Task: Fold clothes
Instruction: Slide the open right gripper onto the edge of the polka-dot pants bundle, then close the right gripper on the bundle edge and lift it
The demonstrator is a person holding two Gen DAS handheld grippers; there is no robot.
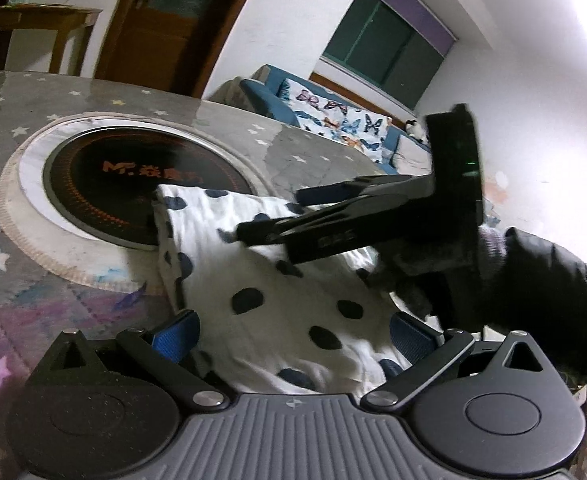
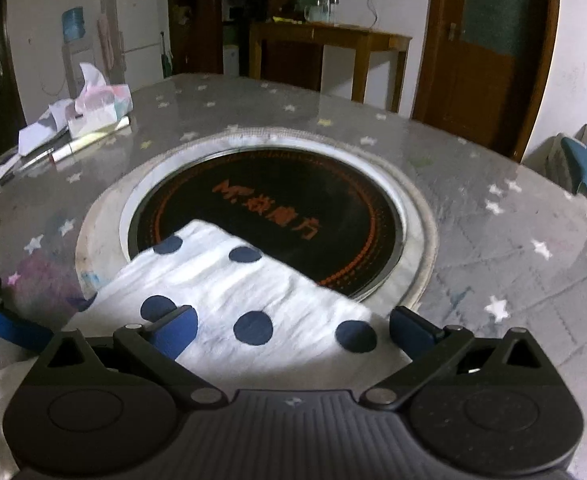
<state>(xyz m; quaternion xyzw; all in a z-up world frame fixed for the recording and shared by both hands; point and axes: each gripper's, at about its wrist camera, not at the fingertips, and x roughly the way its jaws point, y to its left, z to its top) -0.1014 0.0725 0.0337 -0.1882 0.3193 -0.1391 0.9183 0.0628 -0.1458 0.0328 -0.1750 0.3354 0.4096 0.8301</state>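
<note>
I see one garment [image 2: 229,292], white with dark blue dots and folded, lying on the table [image 2: 493,240] with one corner over the round black cooktop [image 2: 293,216]. I hold two tongs: left tongs [image 1: 293,332] and right tongs [image 2: 293,328], both spread open above the cloth.

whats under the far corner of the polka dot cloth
The polka dot cloth overlaps the black round cooktop and its pale ring, set in the star-patterned table. Whatever else lies beneath the cloth is covered.
</note>
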